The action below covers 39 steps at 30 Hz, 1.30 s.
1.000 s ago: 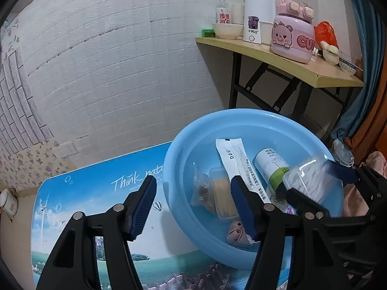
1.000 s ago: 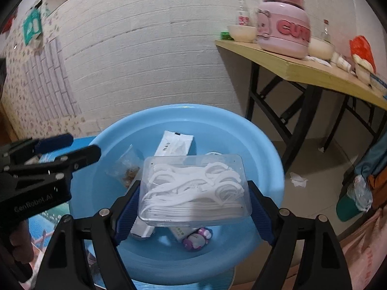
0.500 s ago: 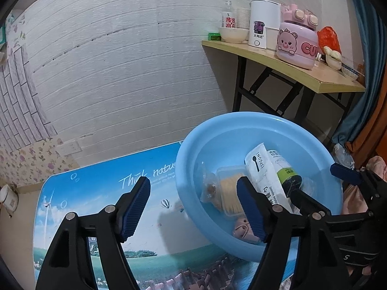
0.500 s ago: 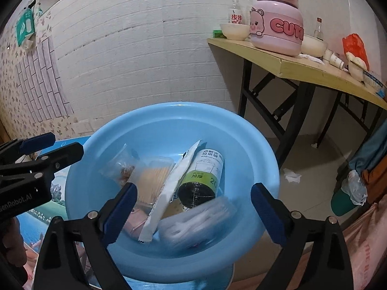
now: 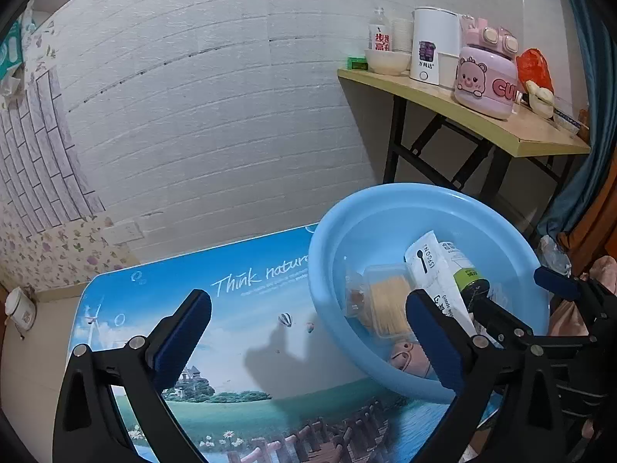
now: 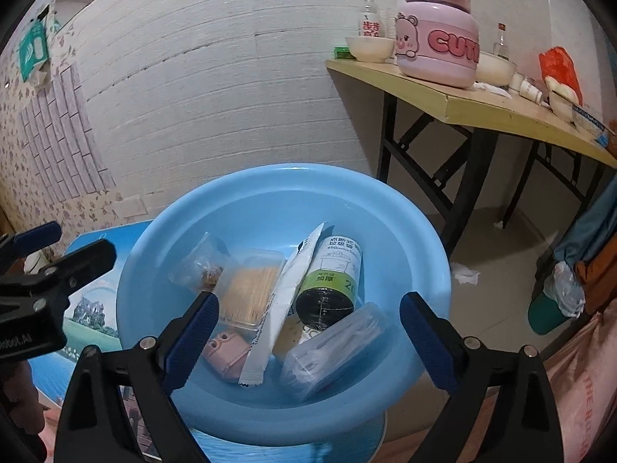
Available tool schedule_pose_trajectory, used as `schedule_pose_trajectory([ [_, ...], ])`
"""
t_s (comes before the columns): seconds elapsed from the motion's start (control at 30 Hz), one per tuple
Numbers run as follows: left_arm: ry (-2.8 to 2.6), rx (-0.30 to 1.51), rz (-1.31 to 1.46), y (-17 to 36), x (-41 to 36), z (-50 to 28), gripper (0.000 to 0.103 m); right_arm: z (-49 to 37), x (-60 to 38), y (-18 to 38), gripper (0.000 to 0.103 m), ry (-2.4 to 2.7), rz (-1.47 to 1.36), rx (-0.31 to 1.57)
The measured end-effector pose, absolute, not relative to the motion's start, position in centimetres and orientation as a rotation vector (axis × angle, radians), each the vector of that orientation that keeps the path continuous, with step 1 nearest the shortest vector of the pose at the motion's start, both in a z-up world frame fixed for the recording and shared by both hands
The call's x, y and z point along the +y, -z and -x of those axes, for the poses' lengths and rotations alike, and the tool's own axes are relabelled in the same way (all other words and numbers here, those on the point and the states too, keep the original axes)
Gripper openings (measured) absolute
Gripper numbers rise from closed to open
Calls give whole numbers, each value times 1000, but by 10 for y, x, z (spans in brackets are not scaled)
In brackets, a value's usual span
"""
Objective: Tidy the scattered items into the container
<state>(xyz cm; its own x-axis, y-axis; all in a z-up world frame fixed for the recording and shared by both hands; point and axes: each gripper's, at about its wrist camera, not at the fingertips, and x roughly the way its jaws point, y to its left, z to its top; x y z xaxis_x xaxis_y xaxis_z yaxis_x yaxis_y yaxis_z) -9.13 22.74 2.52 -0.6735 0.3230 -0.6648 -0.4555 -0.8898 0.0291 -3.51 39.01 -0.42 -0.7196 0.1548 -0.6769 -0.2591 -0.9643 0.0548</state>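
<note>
The blue basin point(image 6: 283, 193) sits right ahead of the right gripper point(image 6: 308, 341), at the edge of the picture-printed table point(image 5: 231, 308), and it's loaded. Just past the right gripper's fingertips lies the clear box of floss picks point(image 6: 333, 347), resting on the basin floor, touching the dark roll of bin bags point(image 6: 331, 281) behind it. A white spoon packet point(image 6: 281, 308) leans across the middle, with the clear tub of toothpicks point(image 6: 246, 285) to its left and a small clear bag of something brown point(image 6: 204, 266) beyond that. A little pink toy point(image 6: 227, 349) sits close by the right gripper's left finger. The right gripper's jaws are spread wide, nothing between them, poised over the near rim.

Over to the left gripper point(image 5: 308, 337): also wide apart and empty, hanging above the table, with the basin off to its right, its right finger overlapping the basin's near side. Farther off to the right stands a folding table point(image 6: 482, 104) carrying a pink bear-faced cooker point(image 6: 437, 46).
</note>
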Motion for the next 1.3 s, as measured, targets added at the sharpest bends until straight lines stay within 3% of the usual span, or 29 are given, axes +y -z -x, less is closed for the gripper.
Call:
schedule_pose_trajectory([
  [0.23, -2544, 251, 945, -33, 215, 89, 103, 35, 384, -2, 96, -2694, 1062, 254],
  [0.3, -2551, 252, 941, -36, 210, 87, 103, 36, 380, -4, 103, -2684, 1055, 244],
  [1.3, -2629, 140, 917, -66, 138, 62, 103, 16, 326, -36, 103, -2722, 1044, 164],
])
